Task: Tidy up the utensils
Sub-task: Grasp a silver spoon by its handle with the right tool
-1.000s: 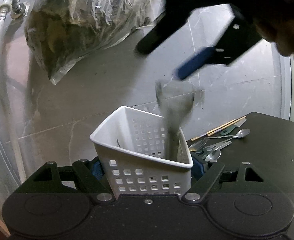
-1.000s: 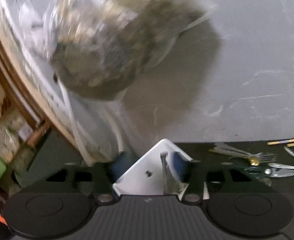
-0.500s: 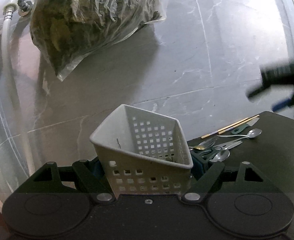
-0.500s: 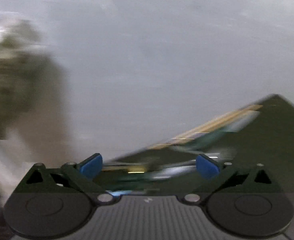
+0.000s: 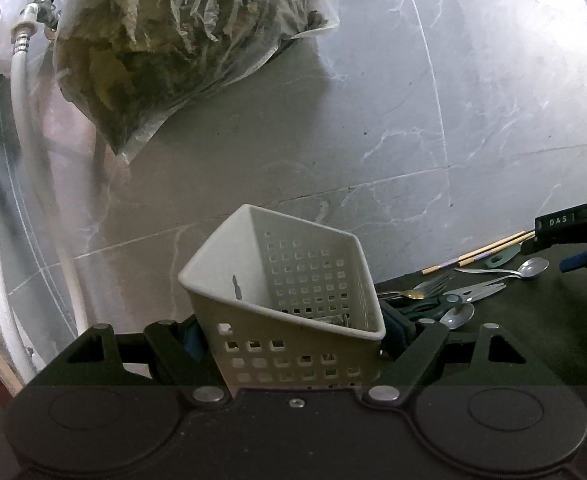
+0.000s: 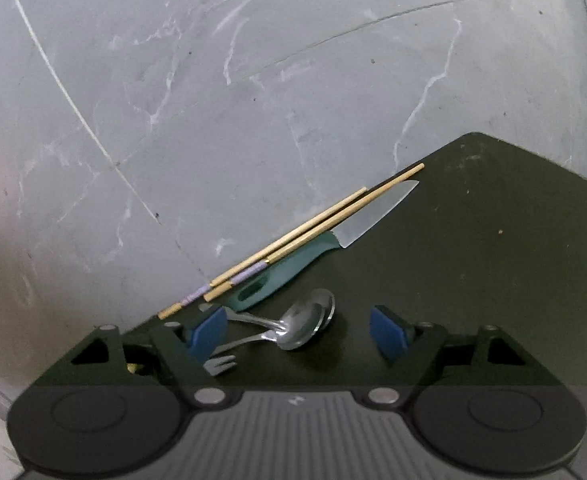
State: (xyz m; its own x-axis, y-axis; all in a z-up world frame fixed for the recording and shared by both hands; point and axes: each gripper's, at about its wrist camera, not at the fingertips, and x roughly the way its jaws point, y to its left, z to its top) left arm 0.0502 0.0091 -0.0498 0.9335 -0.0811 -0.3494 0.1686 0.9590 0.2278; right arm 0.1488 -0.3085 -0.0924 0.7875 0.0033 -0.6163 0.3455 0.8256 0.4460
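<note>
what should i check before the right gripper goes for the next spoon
1. Right gripper jaws apart with nothing between the pads: ok.
2. Spoon lies between the open fingers, in front of them: ok.
3. Spoon free to lift alone: not ok, a second spoon lies right under it and a fork sits beside the left finger.
4. Knife and chopsticks out of the fingers' path: ok, they lie farther off.
5. Left gripper clamped on the white basket: ok.
6. Room in the basket: ok, mostly empty.
</note>
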